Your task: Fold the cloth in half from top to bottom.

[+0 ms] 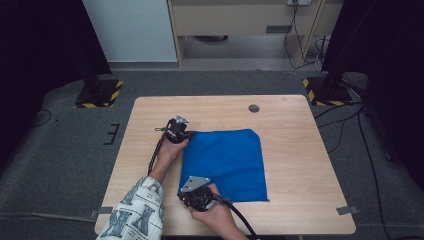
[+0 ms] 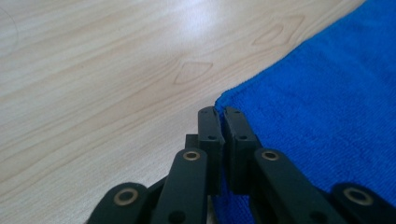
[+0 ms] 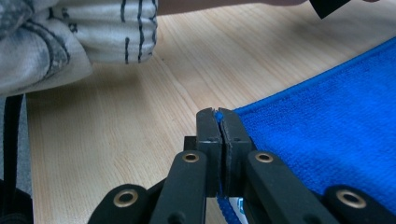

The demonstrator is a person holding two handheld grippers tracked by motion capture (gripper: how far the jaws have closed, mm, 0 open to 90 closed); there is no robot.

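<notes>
A blue cloth [image 1: 225, 162] lies spread flat on the wooden table [image 1: 300, 150]. My left gripper [image 1: 189, 134] sits at the cloth's far left corner. In the left gripper view its jaws [image 2: 222, 114] are shut, with the edge of the blue cloth [image 2: 327, 116] pinched between them. My right gripper [image 1: 185, 195] is at the near left corner. In the right gripper view its jaws [image 3: 217, 115] are shut on that corner of the cloth [image 3: 327, 121], and a sliver of blue shows between the tips.
A small round hole [image 1: 254, 108] sits in the table near its far edge. A patterned sleeve [image 1: 137, 210] crosses the near left of the table. Stand bases with yellow-black stripes [image 1: 100, 94] [image 1: 325, 92] rest on the floor beyond the table, with cables.
</notes>
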